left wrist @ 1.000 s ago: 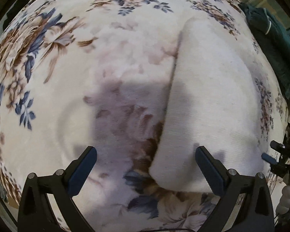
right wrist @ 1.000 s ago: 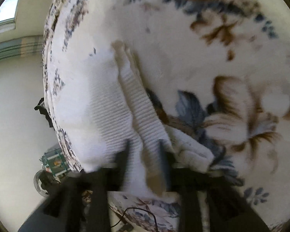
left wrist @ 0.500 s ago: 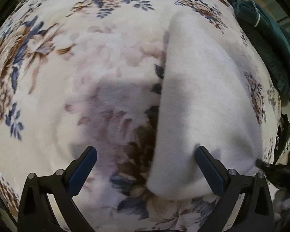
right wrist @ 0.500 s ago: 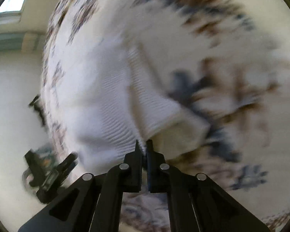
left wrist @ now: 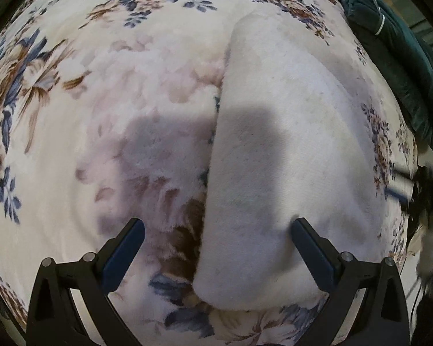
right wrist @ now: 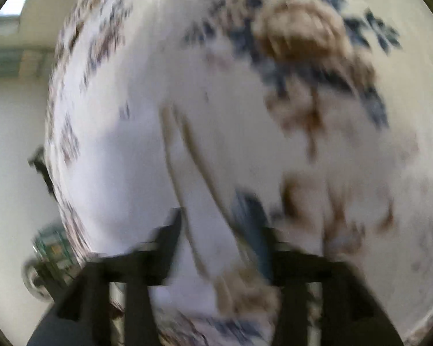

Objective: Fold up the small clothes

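Your left gripper hovers low over the floral blanket, its blue-padded fingers spread wide apart and holding nothing. The white knit garment lies flat on the blanket as a long folded strip; its near rounded end sits between your left fingers, closer to the right-hand one, which overlaps the cloth's edge in the picture. The gripper's shadow falls across both the blanket and the garment. A dark green cloth is bunched at the blanket's far right edge, apart from the white piece.

Your right gripper is badly blurred in its own view. Its fingers stand apart, with a fold of the white knit garment running down between them; you cannot tell from this blur whether either finger touches the cloth. Brown-and-blue flowers of the blanket fill the right side, and pale floor shows beyond its left edge.
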`<state>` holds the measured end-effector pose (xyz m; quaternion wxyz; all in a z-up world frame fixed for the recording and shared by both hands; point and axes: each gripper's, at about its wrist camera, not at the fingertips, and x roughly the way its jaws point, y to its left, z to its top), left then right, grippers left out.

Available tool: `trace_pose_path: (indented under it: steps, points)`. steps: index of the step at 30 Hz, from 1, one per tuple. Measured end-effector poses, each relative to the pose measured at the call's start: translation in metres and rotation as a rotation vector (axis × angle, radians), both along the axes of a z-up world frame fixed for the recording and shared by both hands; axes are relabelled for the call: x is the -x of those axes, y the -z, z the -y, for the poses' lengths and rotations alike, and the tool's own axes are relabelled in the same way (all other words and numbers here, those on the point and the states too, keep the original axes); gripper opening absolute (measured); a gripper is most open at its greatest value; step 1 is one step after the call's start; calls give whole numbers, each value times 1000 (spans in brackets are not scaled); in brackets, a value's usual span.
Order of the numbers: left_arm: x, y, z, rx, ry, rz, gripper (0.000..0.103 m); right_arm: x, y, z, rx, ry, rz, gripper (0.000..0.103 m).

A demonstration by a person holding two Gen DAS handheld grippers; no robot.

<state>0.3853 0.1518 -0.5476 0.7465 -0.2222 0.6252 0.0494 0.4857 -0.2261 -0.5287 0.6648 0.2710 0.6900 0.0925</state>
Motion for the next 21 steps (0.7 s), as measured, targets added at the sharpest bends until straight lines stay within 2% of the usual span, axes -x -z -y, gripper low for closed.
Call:
trace_pose_path:
  steps: [6, 7, 8, 11, 13, 15, 17, 19, 21]
  points:
    - [-9, -5, 6, -30, 23, 17, 103, -75, 31, -40, -99, -76, 5, 55]
    - [-10, -5, 7, -34, 27, 20, 103, -85, 33, -47, -113, -91, 9, 27]
    - [-12, -6, 7, -33, 31, 22, 103, -89, 29, -56, -91, -117, 54, 4]
    - [-17, -6, 7, -26, 29, 24, 103, -107, 9, -62, 74, -125, 199, 3]
    - [-19, -6, 7, -21, 29, 28, 103, -124, 4, -55, 127, -100, 212, 3]
    - [-22, -5, 6, -27, 24, 23, 103, -140, 23, -50, 140, -71, 151, 1]
    - [-21, -7, 5, -28, 19, 22, 103, -150, 42, -62, 112, -120, 50, 2]
    - [-20, -9, 4, -31, 20, 24, 103, -147, 45, -64, 91, -145, -12, 3]
    - [-18, -11, 3, -36, 22, 23, 103, -136, 33, -55, 42, -133, -24, 4]
